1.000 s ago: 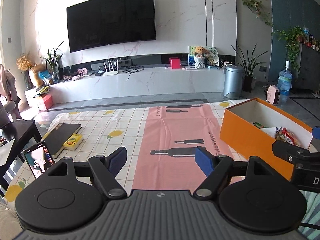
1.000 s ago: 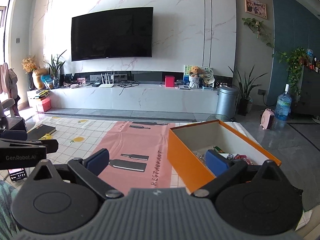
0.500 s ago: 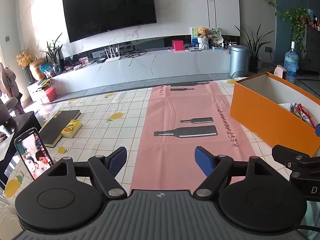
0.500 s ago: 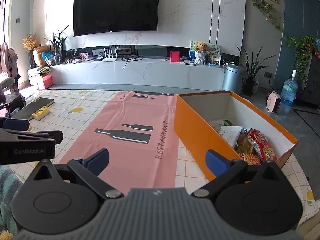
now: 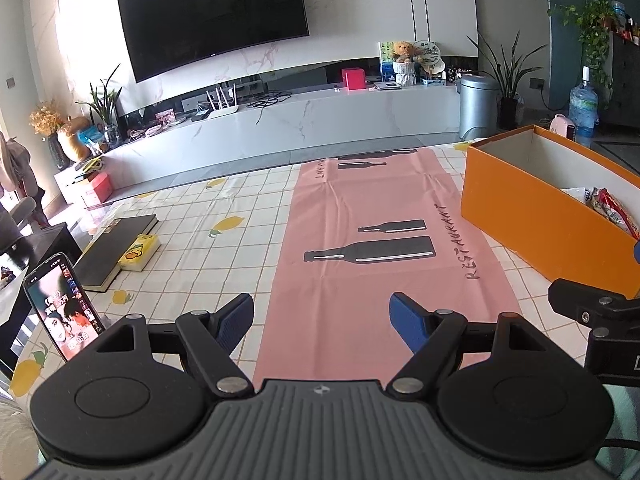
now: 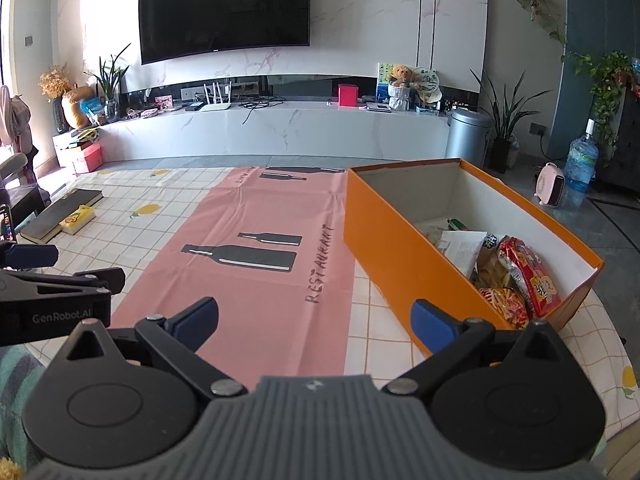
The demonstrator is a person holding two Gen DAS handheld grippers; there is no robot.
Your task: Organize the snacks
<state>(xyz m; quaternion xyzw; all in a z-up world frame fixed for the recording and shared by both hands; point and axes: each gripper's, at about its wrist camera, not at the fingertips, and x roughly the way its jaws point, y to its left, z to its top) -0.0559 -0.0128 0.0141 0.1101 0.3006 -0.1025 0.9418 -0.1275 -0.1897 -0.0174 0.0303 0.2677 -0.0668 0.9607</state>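
Cameras tilted lower since; orange box (image 6: 384, 236) right of empty right claw (image 6: 316, 316).

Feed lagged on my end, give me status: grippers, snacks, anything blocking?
Left gripper open, empty. Right gripper open, empty. Snacks in the orange box. Pink mat bare; nothing blocking.

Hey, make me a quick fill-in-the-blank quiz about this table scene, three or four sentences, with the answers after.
1. The snack packets lie inside the ____ box.
2. Both the left gripper and the right gripper are ____, holding nothing.
3. The pink cloth carries the printed word ____.
4. The small yellow pack leans against a black ____.

Answers: orange; open; RESTAURANT; book
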